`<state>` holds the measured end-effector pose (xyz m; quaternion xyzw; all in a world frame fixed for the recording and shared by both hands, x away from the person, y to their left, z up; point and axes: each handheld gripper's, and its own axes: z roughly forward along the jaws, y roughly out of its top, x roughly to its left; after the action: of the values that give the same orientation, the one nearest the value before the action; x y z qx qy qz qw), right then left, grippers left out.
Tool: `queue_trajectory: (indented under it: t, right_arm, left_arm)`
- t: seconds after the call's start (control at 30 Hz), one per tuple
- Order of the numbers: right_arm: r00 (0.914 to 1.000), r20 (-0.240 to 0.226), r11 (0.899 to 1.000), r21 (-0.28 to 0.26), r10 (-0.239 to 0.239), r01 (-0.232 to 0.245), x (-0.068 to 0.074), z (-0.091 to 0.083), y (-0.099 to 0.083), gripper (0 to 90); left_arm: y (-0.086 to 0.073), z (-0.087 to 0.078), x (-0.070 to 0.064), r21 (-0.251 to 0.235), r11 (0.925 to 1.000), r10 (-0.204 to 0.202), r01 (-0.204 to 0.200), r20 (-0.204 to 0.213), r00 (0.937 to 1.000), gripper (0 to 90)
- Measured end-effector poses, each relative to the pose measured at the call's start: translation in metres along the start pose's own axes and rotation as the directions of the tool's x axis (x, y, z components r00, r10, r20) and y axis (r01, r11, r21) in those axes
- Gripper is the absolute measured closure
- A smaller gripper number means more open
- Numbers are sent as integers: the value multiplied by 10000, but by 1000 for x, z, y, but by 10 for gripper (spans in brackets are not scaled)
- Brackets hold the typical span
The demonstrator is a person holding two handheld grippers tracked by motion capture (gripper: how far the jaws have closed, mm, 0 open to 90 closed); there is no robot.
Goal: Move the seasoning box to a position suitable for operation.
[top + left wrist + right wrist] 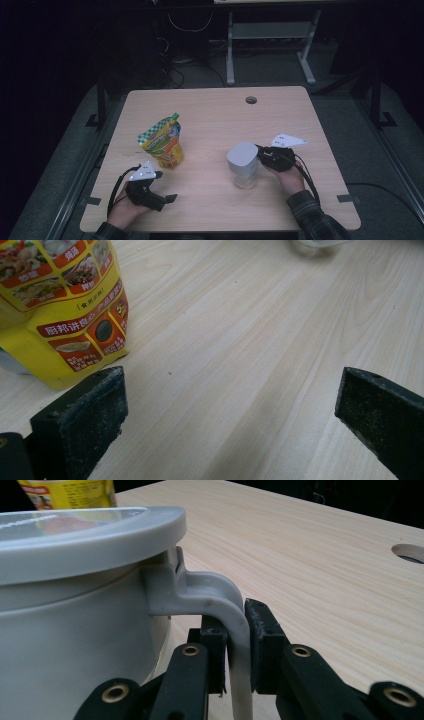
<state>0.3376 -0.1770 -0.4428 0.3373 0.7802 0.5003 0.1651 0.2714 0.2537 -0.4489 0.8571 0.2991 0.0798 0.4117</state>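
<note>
A yellow spouted food pouch [162,141] stands upright on the left half of the wooden table [215,115]; its printed lower corner [65,305] fills the upper left of the left gripper view. My left gripper [167,199] rests open near the table's front left, just in front of the pouch, with bare wood between its fingertips [82,420]. A grey lidded container [243,164] with a clear lower body stands right of centre. My right gripper [260,155] is shut on the container's grey side handle [235,625], the jaws pinching it from both sides.
A round cable hole [251,100] is in the table's far edge, also seen as a hole [410,552] at the right of the right gripper view. Bare wood lies between pouch and container. Dark floor, cables and a metal frame [270,40] lie beyond the table.
</note>
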Motion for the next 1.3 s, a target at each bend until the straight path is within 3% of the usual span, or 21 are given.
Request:
queue_trajectory:
  t: [0.27,0.67,0.93,1.3]
  right_arm:
    - [9979,-572,9995,-99,303,-309,14,-10,-5,791]
    - [9939,-1092,9993,-330,141,-178,40,-19,-10,784]
    - [9892,-1460,9992,-404,-103,44,53,-3,-11,780]
    - [9876,-1532,9979,-596,-343,254,62,13,-14,771]
  left_arm:
    - [0,0,0,-73,10000,8,-8,37,10000,1]
    - [0,1,-2,-57,10000,-39,39,79,10000,1]
    - [0,2,-1,-57,9999,106,-105,105,9999,1]
    - [0,3,-2,26,9999,130,-130,148,9998,1]
